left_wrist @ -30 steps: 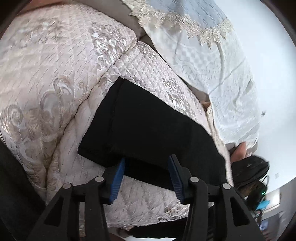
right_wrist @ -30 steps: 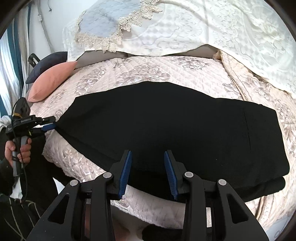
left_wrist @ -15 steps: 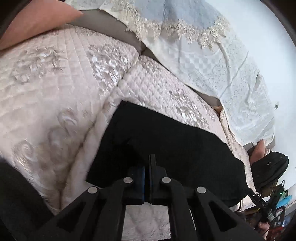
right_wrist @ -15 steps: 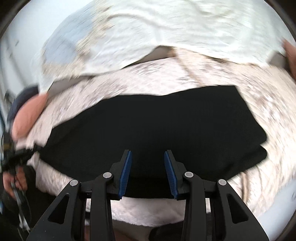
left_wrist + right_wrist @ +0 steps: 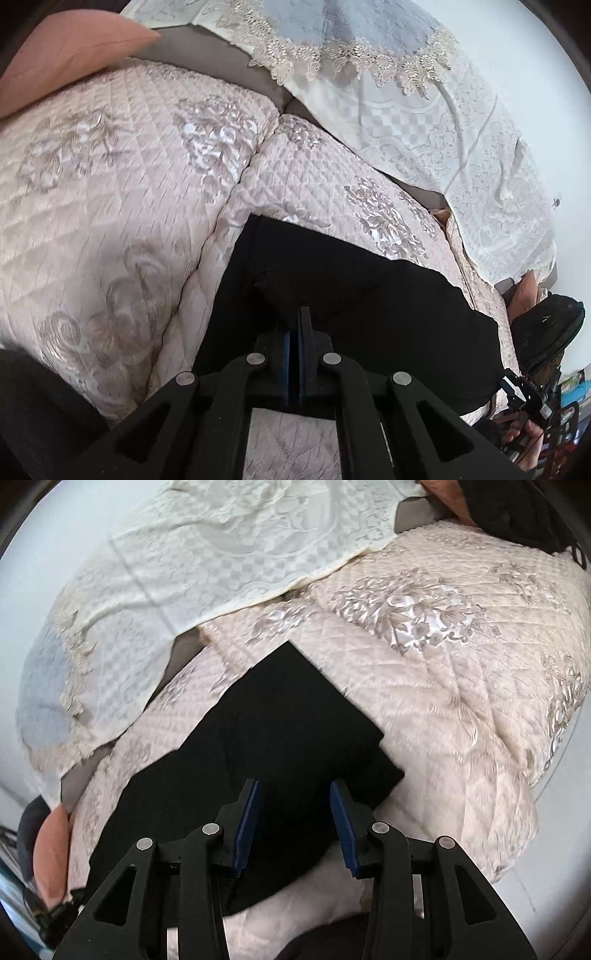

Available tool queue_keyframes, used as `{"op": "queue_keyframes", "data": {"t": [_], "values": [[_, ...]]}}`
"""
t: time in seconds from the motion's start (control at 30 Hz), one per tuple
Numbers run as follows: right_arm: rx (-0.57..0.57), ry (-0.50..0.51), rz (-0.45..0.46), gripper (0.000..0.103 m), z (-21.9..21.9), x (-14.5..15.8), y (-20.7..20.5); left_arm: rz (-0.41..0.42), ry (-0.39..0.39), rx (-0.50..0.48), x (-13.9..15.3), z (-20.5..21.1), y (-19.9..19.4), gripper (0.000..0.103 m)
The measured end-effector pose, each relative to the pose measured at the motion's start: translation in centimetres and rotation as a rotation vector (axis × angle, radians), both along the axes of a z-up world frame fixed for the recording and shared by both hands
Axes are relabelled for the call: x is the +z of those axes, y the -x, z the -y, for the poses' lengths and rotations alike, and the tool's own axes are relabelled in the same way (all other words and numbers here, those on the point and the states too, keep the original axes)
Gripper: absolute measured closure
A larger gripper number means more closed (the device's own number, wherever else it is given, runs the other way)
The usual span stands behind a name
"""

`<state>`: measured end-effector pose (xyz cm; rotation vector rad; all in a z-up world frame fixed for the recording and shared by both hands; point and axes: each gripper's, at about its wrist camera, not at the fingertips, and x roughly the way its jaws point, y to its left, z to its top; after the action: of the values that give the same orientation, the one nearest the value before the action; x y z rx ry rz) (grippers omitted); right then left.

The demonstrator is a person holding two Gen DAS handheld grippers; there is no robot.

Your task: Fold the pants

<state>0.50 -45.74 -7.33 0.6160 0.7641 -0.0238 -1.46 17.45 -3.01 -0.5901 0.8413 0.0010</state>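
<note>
Black pants (image 5: 369,302) lie flat and lengthwise on a quilted pink sofa cover (image 5: 110,184). My left gripper (image 5: 297,332) is shut on the near edge of the pants at their left end, and the fabric bunches up around its tips. In the right wrist view the pants (image 5: 266,738) run diagonally up from the lower left. My right gripper (image 5: 293,805) hovers over their right end near the front edge. Its jaws are opening, with black fabric below and between the blue pads (image 5: 247,823), which do not press on it.
A white lace cloth (image 5: 406,110) drapes the sofa back. A pink cushion (image 5: 62,55) lies at the far left end and a black bag (image 5: 546,328) at the far right end. The cover's front edge (image 5: 406,893) drops off close under the right gripper.
The left gripper has shut on the pants' edge and lifted it slightly. The right gripper has swept along the pants to their right end, rolling as it went, and its jaws are a little wider.
</note>
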Motion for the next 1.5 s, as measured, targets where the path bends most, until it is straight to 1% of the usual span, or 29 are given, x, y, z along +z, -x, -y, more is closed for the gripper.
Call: {"op": "queue_keyframes", "data": {"t": [0.1, 0.2, 0.33, 0.47, 0.57, 0.6, 0.67, 0.7, 0.77, 0.8, 0.83, 0.87, 0.9, 0.93, 1.0, 1.13, 1.2, 1.27, 1.3, 1.33, 1.4, 1.43, 1.5], "values": [[-0.048, -0.042, -0.029, 0.063, 0.5, -0.2, -0.5, -0.001, -0.013, -0.008, 0.1, 0.2, -0.4, 0.099], [-0.082, 0.003, -0.033, 0.062, 0.5, 0.0, -0.7, -0.005, -0.019, -0.012, 0.0, 0.3, -0.5, 0.099], [-0.15, -0.041, -0.045, 0.062, 1.2, -0.1, -0.8, 0.0, -0.018, -0.013, 0.1, 0.3, -0.6, 0.099], [-0.202, -0.043, -0.055, 0.062, 1.7, 0.0, -0.6, 0.014, -0.021, -0.021, 0.4, 0.3, -0.5, 0.099], [-0.242, -0.015, -0.078, 0.062, 2.4, 0.2, -1.1, 0.013, -0.02, -0.025, 0.4, 0.3, -0.7, 0.099], [-0.251, -0.01, -0.086, 0.059, 2.5, 0.3, -1.4, 0.013, -0.018, -0.025, 0.3, 0.2, -0.7, 0.099], [-0.259, -0.006, -0.118, 0.058, 3.3, -0.3, -2.1, 0.01, -0.012, -0.025, 0.2, 0.1, -0.7, 0.099], [-0.251, -0.024, -0.132, 0.058, 3.5, -0.7, -2.4, 0.009, -0.01, -0.025, 0.1, 0.1, -0.8, 0.099], [-0.213, -0.061, -0.123, 0.058, 3.6, -1.0, -2.7, 0.009, -0.01, -0.026, 0.1, 0.1, -0.8, 0.099], [-0.202, -0.047, -0.115, 0.061, 3.4, -0.8, -2.7, 0.009, -0.011, -0.027, 0.1, 0.2, -0.8, 0.099], [-0.181, -0.014, -0.102, 0.079, 2.9, -0.3, -2.8, 0.01, -0.012, -0.028, 0.1, 0.2, -0.8, 0.099], [-0.173, 0.017, -0.098, 0.086, 2.6, 0.1, -2.8, 0.011, -0.013, -0.03, 0.1, 0.2, -0.9, 0.099], [-0.171, 0.055, -0.089, 0.092, 2.3, 0.6, -2.7, 0.012, -0.014, -0.032, 0.2, 0.2, -0.9, 0.099], [-0.164, 0.056, -0.077, 0.095, 2.3, 0.9, -2.7, 0.014, -0.014, -0.034, 0.3, 0.2, -0.9, 0.099], [-0.159, 0.063, -0.05, 0.095, 2.4, 1.8, -2.4, 0.023, -0.014, -0.038, 0.7, 0.1, -1.0, 0.099], [-0.142, 0.076, 0.024, 0.096, 2.0, 4.7, -1.0, 0.055, -0.013, -0.046, 2.2, -0.3, -0.5, 0.099], [-0.138, 0.079, 0.04, 0.096, 1.6, 5.4, -0.1, 0.052, -0.027, -0.046, 2.2, -0.5, -0.2, 0.099], [-0.144, 0.092, 0.021, 0.096, 1.6, 4.7, 0.5, 0.022, -0.029, -0.049, 1.2, -0.7, 0.0, 0.099], [-0.151, 0.093, 0.0, 0.096, 1.8, 3.8, 0.5, -0.009, -0.022, -0.047, 0.1, -0.9, 0.1, 0.099], [-0.163, 0.075, -0.04, 0.096, 2.3, 2.3, 0.5, -0.038, -0.013, -0.044, -0.9, -1.0, 0.2, 0.099], [-0.175, 0.05, -0.091, 0.096, 3.0, 0.1, 0.5, -0.075, -0.002, -0.032, -2.3, -1.2, 0.4, 0.099], [-0.181, 0.039, -0.093, 0.096, 3.2, -0.5, 0.6, -0.078, 0.006, -0.026, -2.5, -1.3, 0.6, 0.099], [-0.181, 0.051, -0.074, 0.096, 3.2, 0.2, 0.9, -0.062, -0.007, -0.026, -2.3, -1.1, 0.9, 0.099]]}}
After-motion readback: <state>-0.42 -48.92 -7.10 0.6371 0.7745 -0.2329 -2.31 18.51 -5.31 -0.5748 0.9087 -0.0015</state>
